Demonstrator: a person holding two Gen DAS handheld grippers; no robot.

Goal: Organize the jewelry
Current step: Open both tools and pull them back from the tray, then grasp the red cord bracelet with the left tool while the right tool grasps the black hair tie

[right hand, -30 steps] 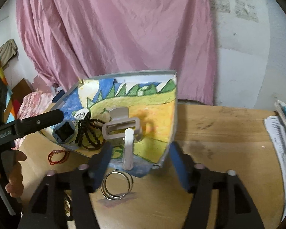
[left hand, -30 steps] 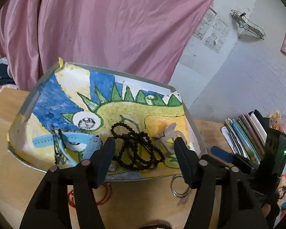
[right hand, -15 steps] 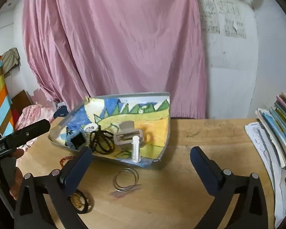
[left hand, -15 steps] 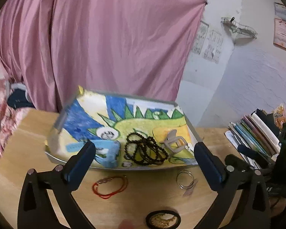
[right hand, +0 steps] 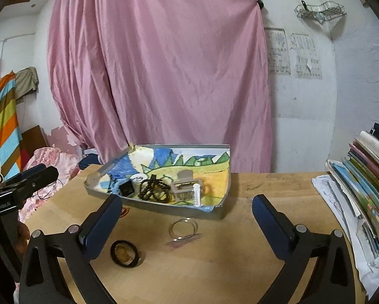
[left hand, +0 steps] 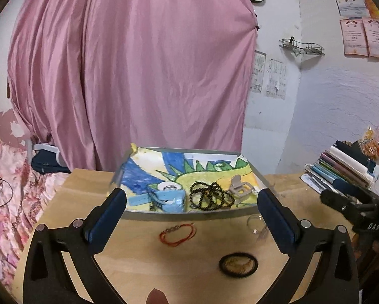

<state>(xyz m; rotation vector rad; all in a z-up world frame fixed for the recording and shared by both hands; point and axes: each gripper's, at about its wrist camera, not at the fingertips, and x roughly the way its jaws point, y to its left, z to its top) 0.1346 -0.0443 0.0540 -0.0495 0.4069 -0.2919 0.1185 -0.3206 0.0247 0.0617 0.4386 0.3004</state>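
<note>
A metal tray [left hand: 179,214] [right hand: 164,209] lined with a dinosaur drawing holds a blue watch [left hand: 168,198] [right hand: 126,188], a black bead necklace [left hand: 209,197] [right hand: 152,190] and a beige hair claw [left hand: 241,188] [right hand: 187,187]. On the wooden table in front lie a red cord bracelet [left hand: 178,233], a black ring with gold inside [left hand: 238,264] [right hand: 125,252] and silver bangles [left hand: 255,224] [right hand: 184,228]. My left gripper [left hand: 190,202] and right gripper [right hand: 185,209] are both open, empty, held back above the table's near side.
A pink curtain [left hand: 128,76] hangs behind the table. Stacked books [left hand: 341,169] [right hand: 366,182] stand at the right edge. A floral cloth [left hand: 7,177] lies left of the table. The other gripper's body [right hand: 20,190] shows at the left in the right wrist view.
Both grippers have pulled back and up from the tray and opened wide. The loose pieces on the table have come into view.
</note>
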